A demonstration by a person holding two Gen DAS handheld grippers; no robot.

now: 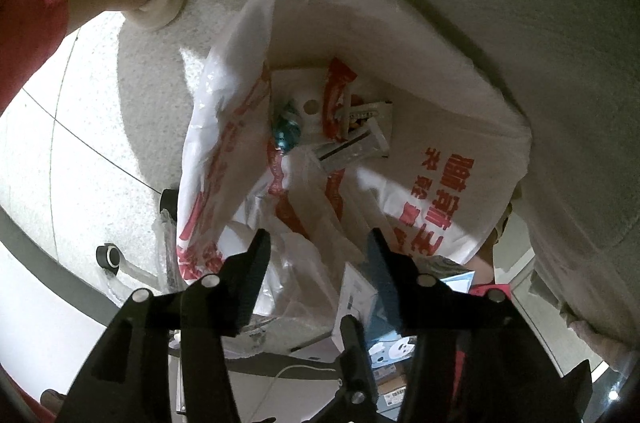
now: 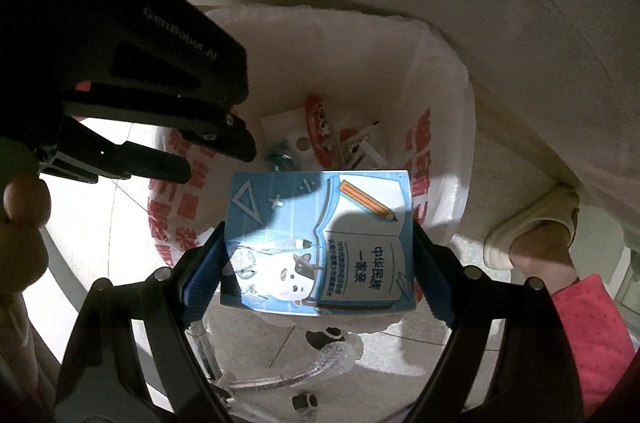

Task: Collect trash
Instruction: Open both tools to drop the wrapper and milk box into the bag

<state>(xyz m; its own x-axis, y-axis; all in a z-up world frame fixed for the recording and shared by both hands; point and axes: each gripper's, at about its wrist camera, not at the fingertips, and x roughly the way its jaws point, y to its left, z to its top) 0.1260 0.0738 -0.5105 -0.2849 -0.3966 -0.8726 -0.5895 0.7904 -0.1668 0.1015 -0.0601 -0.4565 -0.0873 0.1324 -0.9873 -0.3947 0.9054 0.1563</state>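
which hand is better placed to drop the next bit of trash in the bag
Right. Its tongs grip the blue box directly above the open plastic bag. The left tongs hold no trash and sit at the bag's edge.

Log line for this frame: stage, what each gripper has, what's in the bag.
stage: drop pending | right gripper: shut on blue box, over bag | left gripper: open at bag rim | in bag: wrappers

The right gripper (image 2: 318,255) is pointing down, jaws wide and clamping; the left gripper (image 1: 320,255) is standing parted, pads unpressed.
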